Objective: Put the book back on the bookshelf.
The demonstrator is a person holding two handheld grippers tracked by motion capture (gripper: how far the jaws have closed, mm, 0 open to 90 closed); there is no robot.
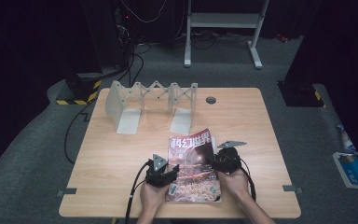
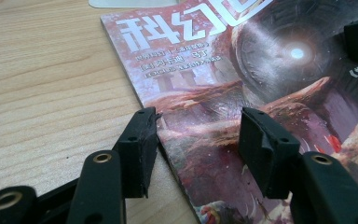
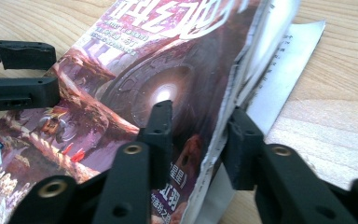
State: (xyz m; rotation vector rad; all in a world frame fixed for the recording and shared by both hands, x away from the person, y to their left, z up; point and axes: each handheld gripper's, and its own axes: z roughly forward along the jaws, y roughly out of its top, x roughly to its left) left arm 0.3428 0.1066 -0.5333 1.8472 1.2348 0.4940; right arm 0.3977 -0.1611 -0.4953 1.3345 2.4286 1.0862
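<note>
A magazine (image 1: 193, 168) with a reddish-purple cover lies at the near middle of the wooden table (image 1: 112, 154). My left gripper (image 1: 172, 171) sits at its left edge. In the left gripper view its jaws stand open (image 2: 198, 140), one over the bare wood beside the spine, the other above the cover (image 2: 242, 84). My right gripper (image 1: 214, 163) is at the magazine's right edge. There the cover and upper pages (image 3: 135, 79) are lifted and stand between its open jaws (image 3: 198, 135), with a loose white page lying flat beneath. The left gripper (image 3: 23, 74) shows across the cover.
A pale folding book rack (image 1: 151, 105) stands at the back left of the table, and a round grommet (image 1: 210, 100) sits near the back edge. A white frame's legs (image 1: 223, 28) stand on the floor beyond. Blue-and-white items (image 1: 354, 168) lie on the floor at the right.
</note>
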